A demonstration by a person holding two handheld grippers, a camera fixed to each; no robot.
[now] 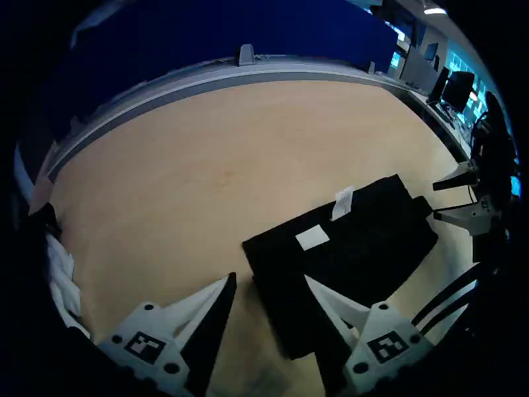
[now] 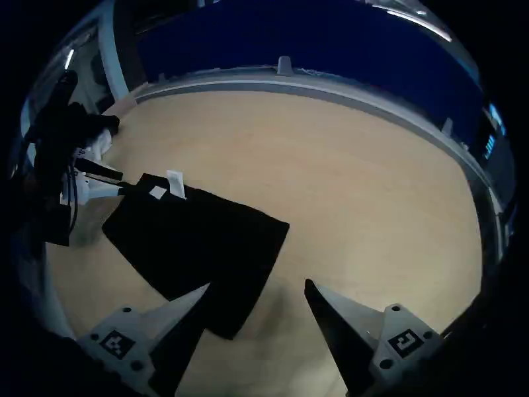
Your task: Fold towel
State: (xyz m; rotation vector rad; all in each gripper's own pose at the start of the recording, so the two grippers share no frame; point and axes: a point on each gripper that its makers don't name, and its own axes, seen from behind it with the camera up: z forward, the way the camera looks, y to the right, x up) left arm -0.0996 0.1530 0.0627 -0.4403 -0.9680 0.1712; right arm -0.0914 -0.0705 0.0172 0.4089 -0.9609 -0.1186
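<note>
The left gripper (image 1: 268,281) gaped wide at lower centre, empty, over the towel (image 1: 370,231); the right gripper (image 2: 256,286) likewise gaped, holding nothing.

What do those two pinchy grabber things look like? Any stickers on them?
They look alike. The left hand-held gripper and the right hand-held gripper each have two pointed white fingers with black inner faces. Each finger carries a square black-and-white marker near its base, with small round holes beside it. Thin black cables run at the lower right of the left gripper view.
</note>
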